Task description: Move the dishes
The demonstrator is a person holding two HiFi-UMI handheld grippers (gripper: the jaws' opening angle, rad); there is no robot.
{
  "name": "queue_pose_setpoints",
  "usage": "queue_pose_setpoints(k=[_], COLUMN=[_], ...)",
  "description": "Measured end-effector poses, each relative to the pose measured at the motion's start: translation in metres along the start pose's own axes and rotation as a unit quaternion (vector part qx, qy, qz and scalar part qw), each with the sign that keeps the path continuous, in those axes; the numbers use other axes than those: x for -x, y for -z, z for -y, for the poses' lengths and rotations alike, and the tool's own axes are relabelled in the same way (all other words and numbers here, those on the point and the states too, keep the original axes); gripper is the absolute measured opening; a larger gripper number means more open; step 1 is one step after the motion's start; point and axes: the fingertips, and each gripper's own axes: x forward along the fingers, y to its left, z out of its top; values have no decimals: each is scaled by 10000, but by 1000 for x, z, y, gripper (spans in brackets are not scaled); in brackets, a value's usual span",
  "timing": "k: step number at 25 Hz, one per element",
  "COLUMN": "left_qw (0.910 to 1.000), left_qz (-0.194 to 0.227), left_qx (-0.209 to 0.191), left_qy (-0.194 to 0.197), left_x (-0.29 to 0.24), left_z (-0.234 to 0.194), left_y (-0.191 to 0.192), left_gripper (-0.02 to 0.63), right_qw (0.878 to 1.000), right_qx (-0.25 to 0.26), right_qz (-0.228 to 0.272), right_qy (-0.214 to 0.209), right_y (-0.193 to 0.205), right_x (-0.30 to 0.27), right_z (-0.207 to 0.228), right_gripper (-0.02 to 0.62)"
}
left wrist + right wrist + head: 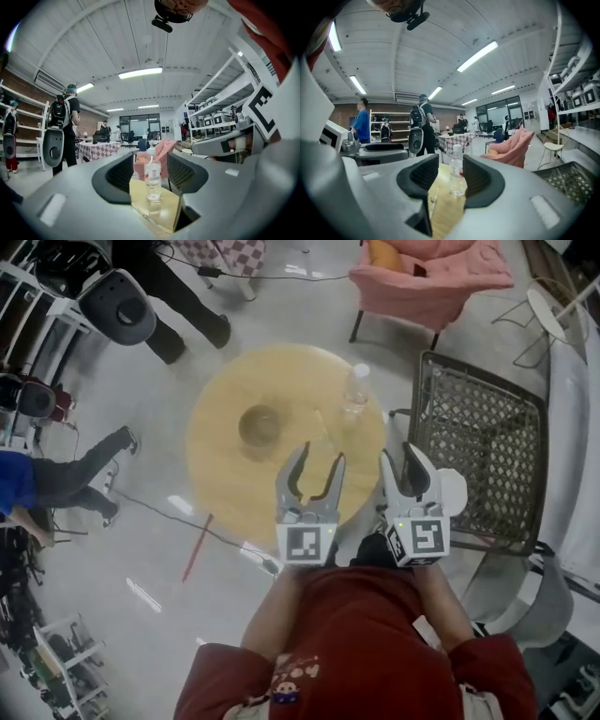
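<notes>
A round yellow table [225,474] carries a dull olive bowl [260,425] left of centre and a clear water bottle [354,390] with a white cap at its far right. Both grippers hang over the table's near edge and touch nothing. My left gripper [321,454] is open and empty, with the bowl ahead to its left. My right gripper [398,452] is open and empty too, its jaws closer together. The left gripper view frames the bottle [153,180] between the jaws, standing on the table [161,215]. The right gripper view shows the bottle [457,176] the same way. Neither gripper view shows the bowl.
A metal mesh chair [478,456] stands right of the table, with a white round thing [453,491] beside my right gripper. A pink-draped chair [422,282] is beyond the table. People [56,484] stand at the left. A cable and a red stick [197,547] lie on the floor.
</notes>
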Motion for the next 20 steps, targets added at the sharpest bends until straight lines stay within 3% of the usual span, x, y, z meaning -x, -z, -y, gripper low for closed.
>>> queue_pose_setpoints(k=[6, 10, 14, 19, 20], left_qw=[9995, 9981, 9987, 9989, 9989], left_qz=[140, 190, 210, 222, 176], left_qx=[-89, -573, -20, -101, -271], left_qy=[-256, -156, -454, -403, -349], left_x=[29, 44, 53, 59, 61], left_z=[-40, -59, -81, -91, -93], left_y=[-2, -6, 0, 1, 2], left_gripper=[213, 198, 168, 102, 84], right_qw=[9992, 9982, 9971, 9948, 9941], right_qx=[121, 184, 241, 355, 380], right_qz=[-123, -273, -425, -703, -778], right_qy=[-368, -510, -584, -641, -650], right_y=[5, 12, 23, 39, 44], right_x=[-23, -35, -47, -59, -62], right_z=[-44, -69, -86, -98, -100], right_gripper=[156, 156, 156, 156, 156])
